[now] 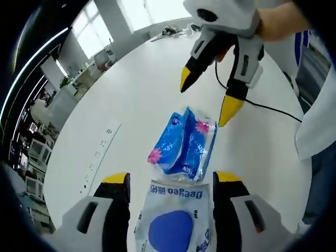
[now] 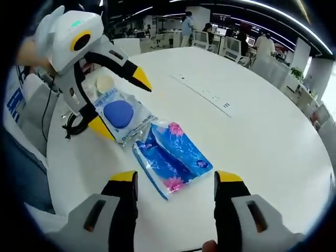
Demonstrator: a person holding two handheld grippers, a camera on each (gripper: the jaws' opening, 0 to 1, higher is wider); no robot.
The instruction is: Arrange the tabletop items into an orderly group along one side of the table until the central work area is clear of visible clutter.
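White round table (image 2: 262, 136), office behind; two soft packets at the near-centre, touching end to end. Item one: blue tissue pack (image 1: 184, 143) with pink flower print, crinkled film, lying flat and slightly askew. Item two: white wipes pack (image 1: 176, 223) with a blue oval flap, printed lettering along its edge, one end meeting the tissue pack. Left gripper (image 1: 170, 181): jaws spread wide, one on each side of the wipes pack, holding nothing; from the right gripper view the same tool (image 2: 123, 107) hangs over the wipes pack (image 2: 119, 114) with its yellow tips astride it, apparently clear of the film. Right gripper (image 2: 176, 178): jaws equally wide, empty, lined up just short of the tissue pack (image 2: 173, 155); seen from the left gripper view (image 1: 207, 100) it hovers above the far end of that pack. Other fittings: a black cable (image 1: 268, 107) trailing across the table, a flush strip of sockets (image 2: 207, 94), small clutter at the far edge (image 1: 170, 31). Handling note, as judgement: both packs are limp and slippery, so lower each tool until the tips straddle the middle of its pack, close across the narrow width, and lift or slide gently; separate the two packs before moving, keep clear of the cable, and set them side by side at one edge.
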